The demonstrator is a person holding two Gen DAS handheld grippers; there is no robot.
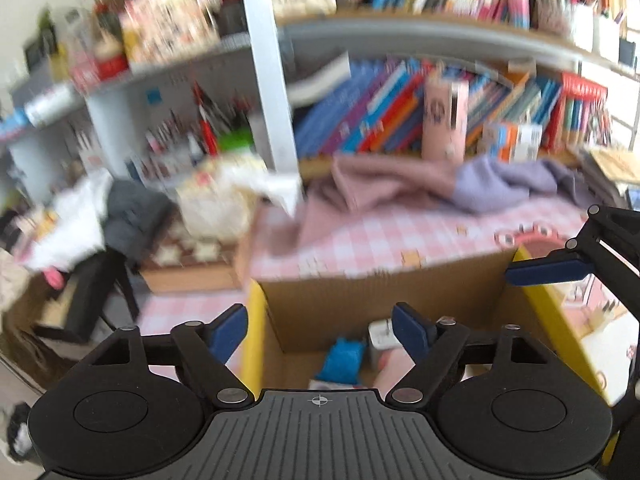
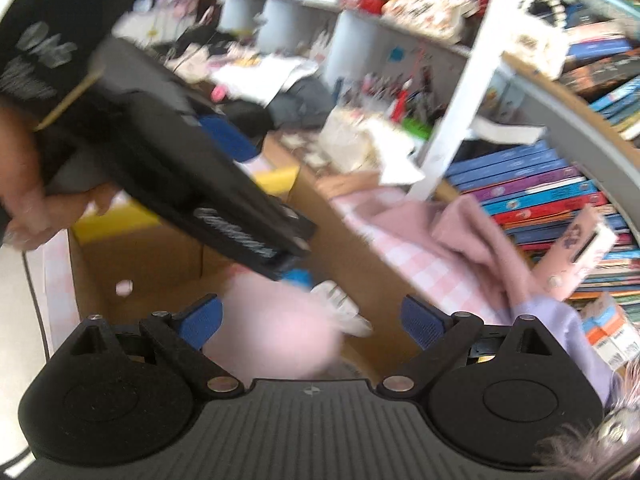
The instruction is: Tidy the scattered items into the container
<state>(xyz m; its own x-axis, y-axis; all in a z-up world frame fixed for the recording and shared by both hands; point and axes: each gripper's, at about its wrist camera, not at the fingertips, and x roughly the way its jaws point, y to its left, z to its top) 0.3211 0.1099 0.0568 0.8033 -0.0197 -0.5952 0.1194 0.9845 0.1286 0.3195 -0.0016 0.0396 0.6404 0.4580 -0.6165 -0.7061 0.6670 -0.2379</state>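
Figure legend. Both my claws hang over the open cardboard box [image 1: 384,292], pointing down and forward into it. My left gripper [image 1: 320,330] stands spread, nothing between its blue pads; my right gripper [image 2: 312,320] is likewise spread and pinches nothing, though a blurred pale pink soft item [image 2: 276,328] lies in the box just below and ahead of its jaws.

Contents already in the box, seen below my left claw: a blue object [image 1: 344,360], a small white box-like item [image 1: 380,334] beside it, and the pink item at the right. Motion blur hides finer detail.

Relation governing the coming move: the nearest untidied things lie ahead of both claws, beyond the box's far wall, on the pink checked cloth [image 1: 400,236]. There a dusty-pink garment [image 1: 384,180] and a lilac garment [image 1: 500,184] are crumpled together, their heap running left to right across my line of reach. The lilac end lies just beside and to the right of my right claw, so I judge the right hand the nearer one. Both garments look soft, limp and loosely bunched, likely to drape when lifted. A pink bottle [image 1: 445,120] stands upright behind them against the books [image 1: 380,116].
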